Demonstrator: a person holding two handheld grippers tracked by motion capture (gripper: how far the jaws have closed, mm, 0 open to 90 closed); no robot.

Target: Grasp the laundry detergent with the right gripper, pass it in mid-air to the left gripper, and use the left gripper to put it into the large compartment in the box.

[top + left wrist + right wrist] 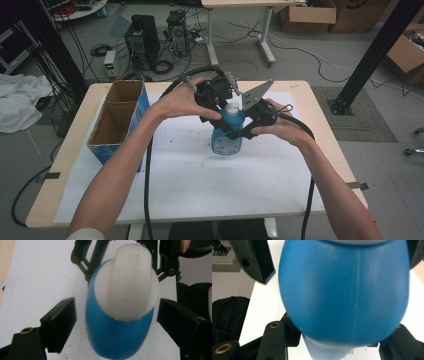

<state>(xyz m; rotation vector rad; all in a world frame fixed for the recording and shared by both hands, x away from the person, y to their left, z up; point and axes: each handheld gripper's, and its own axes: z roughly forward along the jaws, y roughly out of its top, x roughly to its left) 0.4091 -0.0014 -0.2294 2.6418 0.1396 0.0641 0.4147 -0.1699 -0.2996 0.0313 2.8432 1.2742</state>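
Two tongs work one blue bottle (pixel 227 135): right tongs (pixel 243 131) clamp its body steady on the table (pixel 295 92), so left tongs (pixel 116 315), wide, straddle its white cap (pixel 127 282).

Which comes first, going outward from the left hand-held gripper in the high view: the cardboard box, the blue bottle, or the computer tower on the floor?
1. Blue bottle: right at the left hand-held gripper, which sits over its white cap at mid-table.
2. Cardboard box: at the table's left edge, standing open.
3. Computer tower: on the floor beyond the table's far edge, upper left.
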